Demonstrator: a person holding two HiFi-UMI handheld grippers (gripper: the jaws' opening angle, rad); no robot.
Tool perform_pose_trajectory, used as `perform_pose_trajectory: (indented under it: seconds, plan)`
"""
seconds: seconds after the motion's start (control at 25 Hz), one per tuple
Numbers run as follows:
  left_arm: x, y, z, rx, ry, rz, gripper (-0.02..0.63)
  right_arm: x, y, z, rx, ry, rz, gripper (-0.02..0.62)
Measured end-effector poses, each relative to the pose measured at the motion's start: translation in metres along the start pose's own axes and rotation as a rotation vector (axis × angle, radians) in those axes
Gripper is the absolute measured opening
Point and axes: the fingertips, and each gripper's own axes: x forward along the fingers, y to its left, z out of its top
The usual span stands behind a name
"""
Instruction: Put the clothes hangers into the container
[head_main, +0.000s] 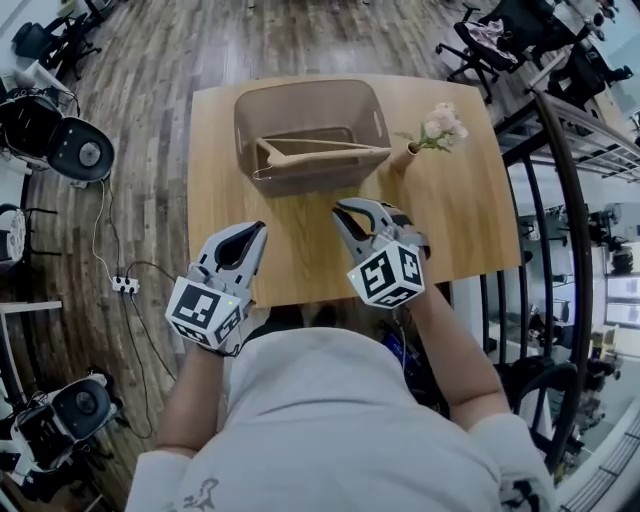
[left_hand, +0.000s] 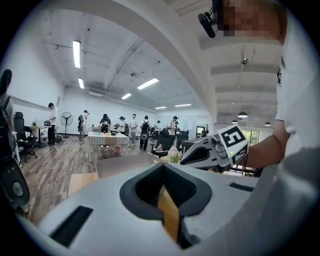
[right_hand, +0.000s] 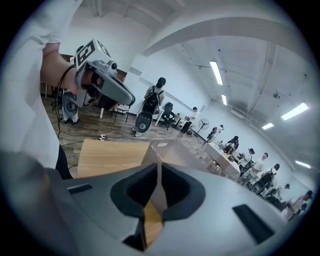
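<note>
Closest to the camera is the person's pale shirt, and just beyond it the left gripper and right gripper hang over the near edge of the light wooden table. Both are clenched on nothing, tips together.

The pale wooden clothes hangers lie inside the translucent grey-brown plastic container, which sits mid-table towards the far edge. By the look of it the task is done.

The hangers lie slanted, with one end up near the container's right wall. A careless nudge to the container could probably tip that end over the rim.

Just beside the container's right near corner stands a slim brown vase of pale pink flowers. It is the likelier casualty: a sweep of the right gripper towards the container could topple it.
</note>
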Motion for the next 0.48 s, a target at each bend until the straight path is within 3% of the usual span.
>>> perform_pose_trajectory:
  seconds: [0.24,0.4,0.48]
  plan:
    - [-0.018,-0.032,0.003,0.004,-0.023,0.004,0.006,-0.044,0.021,0.011,0.069,-0.090,-0.038,0.006]
    - [-0.030,-0.048,-0.001,0.009,-0.029,0.010,0.006,-0.071,0.032,0.020,0.201,-0.207,-0.020,0.006]
    - [-0.035,-0.053,-0.003,0.015,-0.028,0.012,0.006,-0.080,0.037,0.021,0.220,-0.221,-0.021,0.006]
